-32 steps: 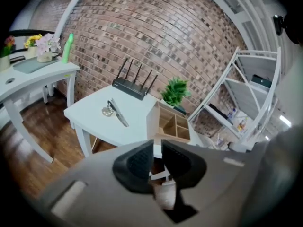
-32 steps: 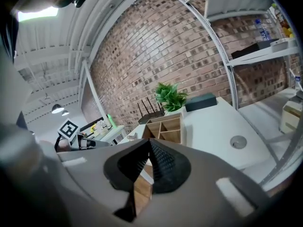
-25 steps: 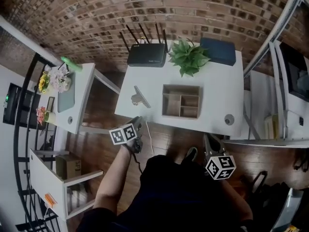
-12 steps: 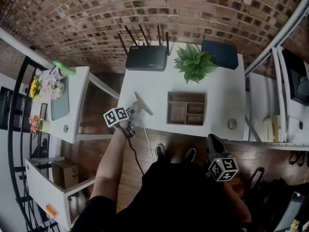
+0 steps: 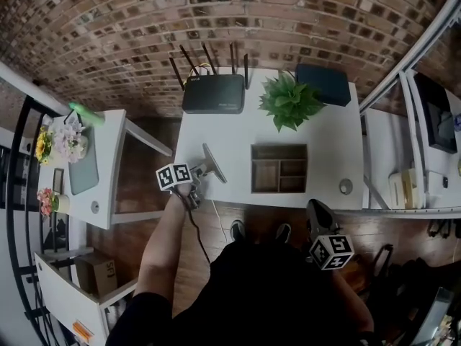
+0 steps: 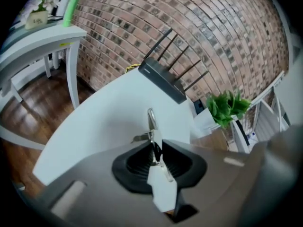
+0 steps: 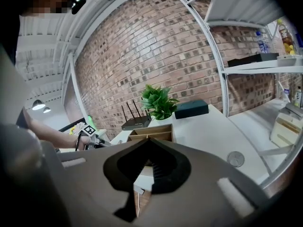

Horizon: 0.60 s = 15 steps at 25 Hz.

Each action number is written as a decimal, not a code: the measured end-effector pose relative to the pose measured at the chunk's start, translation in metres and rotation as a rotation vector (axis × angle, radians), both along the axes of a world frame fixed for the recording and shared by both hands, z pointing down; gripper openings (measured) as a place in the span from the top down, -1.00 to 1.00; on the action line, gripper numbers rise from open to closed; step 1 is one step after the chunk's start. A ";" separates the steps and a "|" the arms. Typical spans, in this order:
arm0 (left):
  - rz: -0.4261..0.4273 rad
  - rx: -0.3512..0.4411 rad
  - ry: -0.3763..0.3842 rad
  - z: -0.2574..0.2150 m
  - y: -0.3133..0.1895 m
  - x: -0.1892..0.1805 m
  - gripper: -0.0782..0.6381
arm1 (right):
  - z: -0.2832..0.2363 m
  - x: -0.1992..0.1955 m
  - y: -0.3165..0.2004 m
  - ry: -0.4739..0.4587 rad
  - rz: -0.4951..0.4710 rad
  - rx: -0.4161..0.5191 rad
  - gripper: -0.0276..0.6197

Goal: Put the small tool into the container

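The small metal tool lies near the front left corner of the white table; it is a thin, shiny piece with a side arm. My left gripper reaches it from the table's edge. In the left gripper view the jaws are closing, with the tool between the black pads and its tip sticking out ahead. The wooden container, divided into compartments, sits at mid-table to the tool's right. My right gripper hangs below the table's front edge, its jaws together and holding nothing, looking toward the container.
A black router with antennas, a potted plant and a dark blue box line the table's back. A round grommet sits front right. A side table with flowers stands left, white shelving right. A brick wall is behind.
My left gripper rose from below the table's front edge to the tool and now has it between its jaws. The right gripper has stayed low at the right.
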<state>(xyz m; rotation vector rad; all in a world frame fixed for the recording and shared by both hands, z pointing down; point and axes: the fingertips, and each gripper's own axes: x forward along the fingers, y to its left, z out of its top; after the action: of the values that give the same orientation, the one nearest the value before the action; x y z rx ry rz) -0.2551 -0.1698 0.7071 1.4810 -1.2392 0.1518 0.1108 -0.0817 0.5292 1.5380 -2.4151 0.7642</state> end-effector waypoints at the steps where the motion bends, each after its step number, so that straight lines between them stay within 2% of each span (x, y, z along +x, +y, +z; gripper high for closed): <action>1: 0.003 0.006 0.010 -0.001 -0.001 0.001 0.63 | 0.000 0.000 0.000 -0.001 0.004 -0.002 0.88; 4: 0.012 0.032 0.037 -0.007 -0.003 0.005 0.68 | 0.000 0.000 -0.002 -0.002 0.010 -0.004 0.88; 10: 0.039 0.085 0.042 -0.024 -0.005 0.018 0.76 | 0.004 -0.004 -0.003 -0.017 -0.004 -0.013 0.88; 15: 0.085 0.137 -0.027 -0.040 0.001 0.026 0.76 | 0.007 -0.007 -0.001 -0.029 -0.027 -0.024 0.88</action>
<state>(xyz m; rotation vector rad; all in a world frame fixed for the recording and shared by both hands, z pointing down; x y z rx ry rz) -0.2289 -0.1688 0.6667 1.6559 -1.2291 0.1457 0.1037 -0.0831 0.5361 1.4932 -2.4328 0.8121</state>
